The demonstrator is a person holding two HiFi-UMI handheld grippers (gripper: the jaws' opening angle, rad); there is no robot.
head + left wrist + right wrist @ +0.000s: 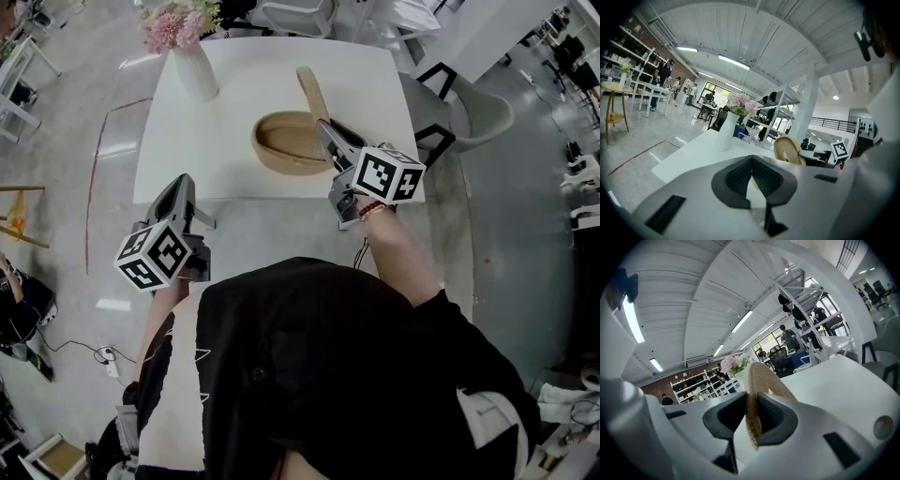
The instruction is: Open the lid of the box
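The jaws of the right gripper (pixel 752 404) were clenched on the rim of the woven lid (pixel 761 376). The lid showed there as a thin tan band running up between the two dark pads. In the head view, at the centre right of the frame, that gripper reached in from below. It held the lid upright on its edge, just beside the right end of the box (pixel 286 142) and leaning toward the upper part of the frame. The oval box lay open in the middle of the white desk (pixel 234 103), its inside empty.

The jaws of the left gripper (pixel 751 161) were pressed together on nothing. This gripper hung at the lower left of the head view, off the near edge of the desk and well apart from the box.

A white vase (pixel 195 70) of pink flowers (pixel 173 23) stood at the upper left of the desk.

The lid looked already off, so the step in hand was probably setting it aside. Because it was pinched at the rim alone, it could swing in the grip. It would be best to keep the squeeze firm and carry the lid clear of the box wall. The lid should then be lowered flat onto bare desk, away from the vase, before the jaws let go.
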